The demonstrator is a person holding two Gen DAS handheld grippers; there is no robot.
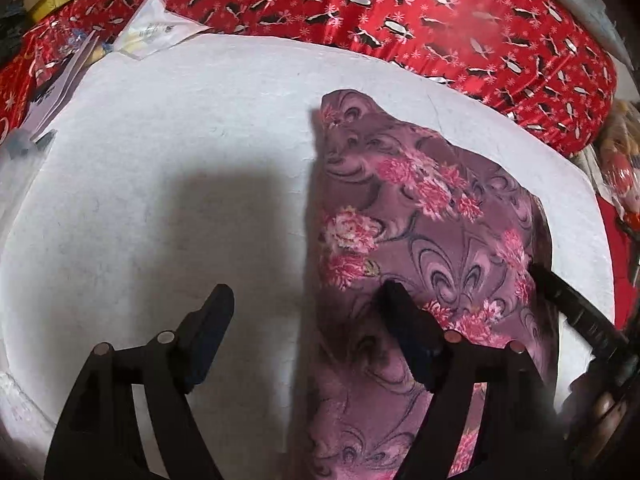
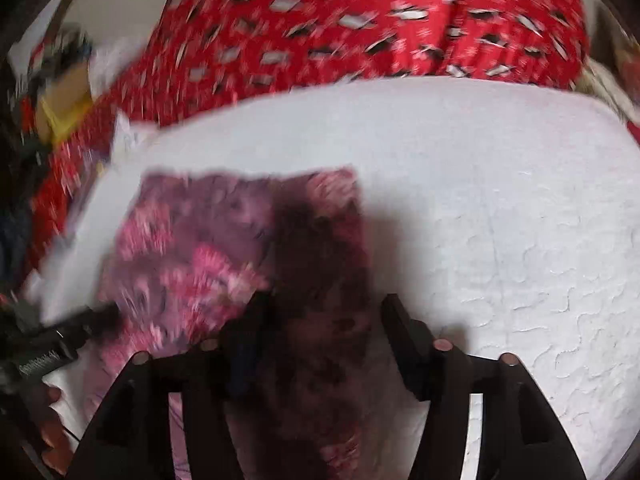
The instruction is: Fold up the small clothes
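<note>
A purple cloth with pink flowers [image 1: 424,220] lies folded on a white quilted mat [image 1: 160,160]. My left gripper [image 1: 306,300] is open and hangs over the cloth's left edge, with one finger above bare mat and the other above the fabric. At the right edge of this view a finger of my right gripper [image 1: 568,300] reaches onto the cloth. In the blurred right wrist view the right gripper [image 2: 324,308] stands open just above the cloth [image 2: 192,248], in its own shadow. Nothing is pinched between the pads. The left gripper's finger [image 2: 80,316] shows at the far left.
A red cover with a black and white print [image 1: 440,8] lies beyond the mat [image 2: 480,200]. A clear plastic packet and papers [image 1: 156,28] lie at the mat's far left corner. Bright clutter [image 1: 624,176] sits off the mat's right side.
</note>
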